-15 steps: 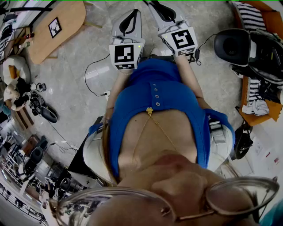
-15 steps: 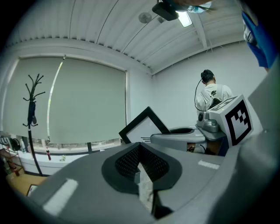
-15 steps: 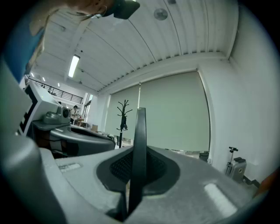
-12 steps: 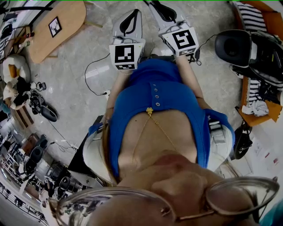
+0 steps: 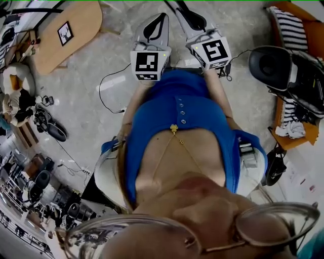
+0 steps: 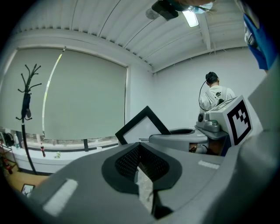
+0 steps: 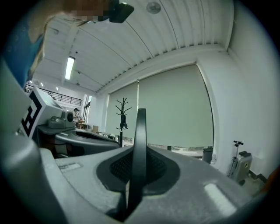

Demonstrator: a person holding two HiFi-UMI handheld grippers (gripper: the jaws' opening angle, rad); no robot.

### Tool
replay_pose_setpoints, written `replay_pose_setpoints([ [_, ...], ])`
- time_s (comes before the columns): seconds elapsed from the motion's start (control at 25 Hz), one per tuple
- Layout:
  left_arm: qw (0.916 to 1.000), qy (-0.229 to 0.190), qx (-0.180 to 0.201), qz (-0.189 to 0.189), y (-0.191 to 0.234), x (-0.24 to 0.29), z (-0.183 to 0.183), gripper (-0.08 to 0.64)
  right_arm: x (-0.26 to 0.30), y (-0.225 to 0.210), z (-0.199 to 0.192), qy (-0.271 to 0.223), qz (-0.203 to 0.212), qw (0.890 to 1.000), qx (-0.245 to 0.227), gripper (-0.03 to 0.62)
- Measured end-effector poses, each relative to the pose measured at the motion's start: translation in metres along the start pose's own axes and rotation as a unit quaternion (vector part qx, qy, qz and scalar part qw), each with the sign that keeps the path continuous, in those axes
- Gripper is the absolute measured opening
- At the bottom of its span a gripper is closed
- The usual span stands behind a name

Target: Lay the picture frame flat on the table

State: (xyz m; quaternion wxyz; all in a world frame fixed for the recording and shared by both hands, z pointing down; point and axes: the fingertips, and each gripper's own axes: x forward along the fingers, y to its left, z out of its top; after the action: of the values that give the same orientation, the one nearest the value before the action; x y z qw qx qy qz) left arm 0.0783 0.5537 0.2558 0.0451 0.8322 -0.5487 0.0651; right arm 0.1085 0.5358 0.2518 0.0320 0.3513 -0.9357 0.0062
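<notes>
The picture frame [image 7: 140, 131] has a black border and stands edge-on between the jaws of my right gripper [image 7: 138, 154], which is shut on it. From the left gripper view the same frame [image 6: 142, 127] shows as a black-rimmed white panel, tilted on a corner above the right gripper's grey body [image 6: 179, 139]. My left gripper [image 6: 139, 148] has its pads together with only a pale sliver between them. In the head view both grippers, left [image 5: 158, 23] and right [image 5: 185, 10], are held side by side at waist height in front of the blue top. A wooden table [image 5: 76, 25] stands far left.
On the floor lie a cable [image 5: 109, 86] and shoes [image 5: 48, 124]. A black round seat [image 5: 268, 63] and striped cloth [image 5: 291, 25] are to the right. A coat rack [image 6: 27, 105] stands by the window blind. A person [image 6: 216, 94] works at the back.
Both grippers have shifted slightly to the right in the head view. Their jaws look the same as before.
</notes>
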Motion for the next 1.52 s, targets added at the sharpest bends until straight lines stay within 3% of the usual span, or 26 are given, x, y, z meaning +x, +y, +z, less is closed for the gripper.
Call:
replay_pose_setpoints([
  [0.48, 0.9994, 0.013, 0.003, -0.031, 0.082, 0.060, 0.003, 0.002, 0.089, -0.030, -0.001, 0.019, -0.010, 1.000, -0.022, 0.023],
  [0.96, 0.9986, 0.022, -0.005, -0.048, 0.165, 0.071, -0.007, 0.002, 0.174, -0.008, -0.005, 0.030, -0.010, 0.999, -0.024, 0.023],
  [1.28, 0.9987, 0.020, -0.035, -0.031, 0.181, 0.076, -0.004, 0.002, 0.190, -0.011, -0.007, 0.051, 0.005, 0.998, -0.023, 0.021],
  [1.52, 0.9986, 0.029, -0.042, -0.013, 0.207, 0.109, -0.010, 0.002, 0.222, -0.039, -0.015, 0.053, 0.021, 0.998, -0.016, 0.021],
])
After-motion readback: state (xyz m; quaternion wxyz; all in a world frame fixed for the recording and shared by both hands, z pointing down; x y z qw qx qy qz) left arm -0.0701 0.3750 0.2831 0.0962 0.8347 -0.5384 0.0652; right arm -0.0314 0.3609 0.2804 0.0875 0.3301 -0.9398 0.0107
